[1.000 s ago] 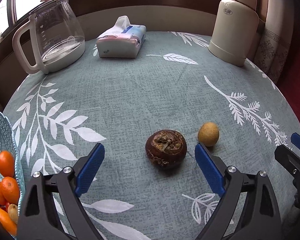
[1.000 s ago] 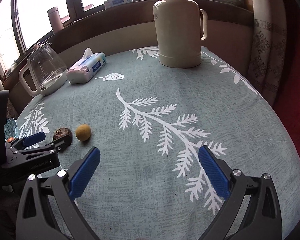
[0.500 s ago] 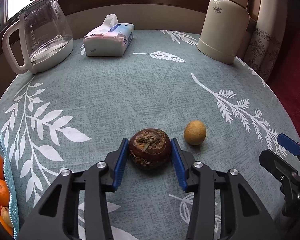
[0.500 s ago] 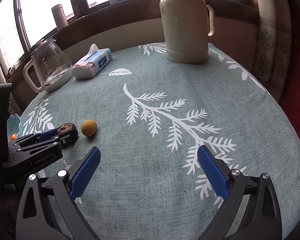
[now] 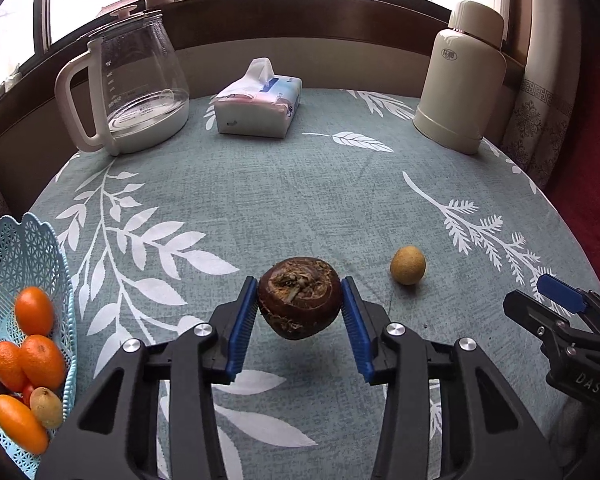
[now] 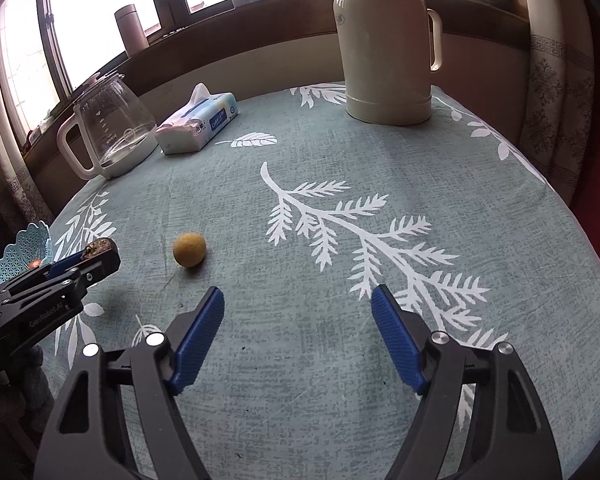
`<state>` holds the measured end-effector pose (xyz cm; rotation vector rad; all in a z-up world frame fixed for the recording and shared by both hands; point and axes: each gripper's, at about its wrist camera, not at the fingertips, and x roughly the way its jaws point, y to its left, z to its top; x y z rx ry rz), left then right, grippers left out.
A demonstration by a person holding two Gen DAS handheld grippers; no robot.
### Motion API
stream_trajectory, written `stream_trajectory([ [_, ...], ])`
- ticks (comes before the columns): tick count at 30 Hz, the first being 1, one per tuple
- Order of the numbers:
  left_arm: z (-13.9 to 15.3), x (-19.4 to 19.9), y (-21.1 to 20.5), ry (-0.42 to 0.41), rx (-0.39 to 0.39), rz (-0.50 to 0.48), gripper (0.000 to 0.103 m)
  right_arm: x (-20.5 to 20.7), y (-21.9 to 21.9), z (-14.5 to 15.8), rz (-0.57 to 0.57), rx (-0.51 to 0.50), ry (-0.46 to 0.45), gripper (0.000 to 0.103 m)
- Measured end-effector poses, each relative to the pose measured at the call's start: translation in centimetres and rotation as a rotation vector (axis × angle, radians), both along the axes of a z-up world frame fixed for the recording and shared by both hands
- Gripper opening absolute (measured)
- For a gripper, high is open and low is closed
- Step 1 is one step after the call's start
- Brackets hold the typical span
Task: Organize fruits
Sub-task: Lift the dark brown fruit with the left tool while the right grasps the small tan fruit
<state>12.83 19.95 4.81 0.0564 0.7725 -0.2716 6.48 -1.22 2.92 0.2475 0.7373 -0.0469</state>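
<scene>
My left gripper (image 5: 300, 300) is shut on a dark brown round fruit (image 5: 300, 298) and holds it a little above the tablecloth, its shadow beneath. That fruit (image 6: 99, 246) shows at the left gripper's tip in the right wrist view. A small yellow-brown fruit (image 5: 407, 265) lies on the cloth to the right of it, also seen as the yellow-brown fruit (image 6: 189, 249) ahead-left of my right gripper (image 6: 298, 300), which stands open and empty. A light blue lattice basket (image 5: 20, 240) at the far left holds several orange fruits (image 5: 34, 310).
A glass jug (image 5: 140, 88), a tissue pack (image 5: 258, 106) and a cream thermos (image 5: 462, 80) stand along the table's far side. The round table's edge (image 6: 572, 216) drops off at the right. The right gripper's tip (image 5: 556, 296) shows at the right.
The left gripper closed around the brown fruit and lifted it off the cloth. The right gripper moved forward toward the yellow-brown fruit, staying open.
</scene>
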Motion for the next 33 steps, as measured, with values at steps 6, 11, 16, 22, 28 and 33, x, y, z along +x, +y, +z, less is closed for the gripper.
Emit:
stream_trajectory([
  [6,0.4,-1.8,2.4,-0.018,-0.031,0.04,0.044,0.8,1.4,0.5,0.082,0.023,0.012,0.06],
  [11,0.5,-3.2,4.4,-0.022,-0.074,0.067,0.044,2.3,4.3,1.3,0.177,-0.029,0.016,0.056],
  [16,0.7,-4.3,5.9,-0.029,-0.102,0.083,0.044,5.5,6.0,0.8,0.228,-0.023,0.06,0.053],
  [22,0.8,-4.9,7.2,-0.037,-0.111,0.097,0.044,8.0,7.8,0.0,0.25,-0.032,0.083,0.046],
  [28,0.7,-4.9,7.6,-0.039,-0.118,0.101,0.044,8.8,8.7,-0.6,0.231,-0.08,0.107,0.034],
  [33,0.7,-5.0,7.4,-0.041,-0.12,0.096,0.044,8.6,8.3,-0.6,0.22,-0.082,0.102,0.027],
])
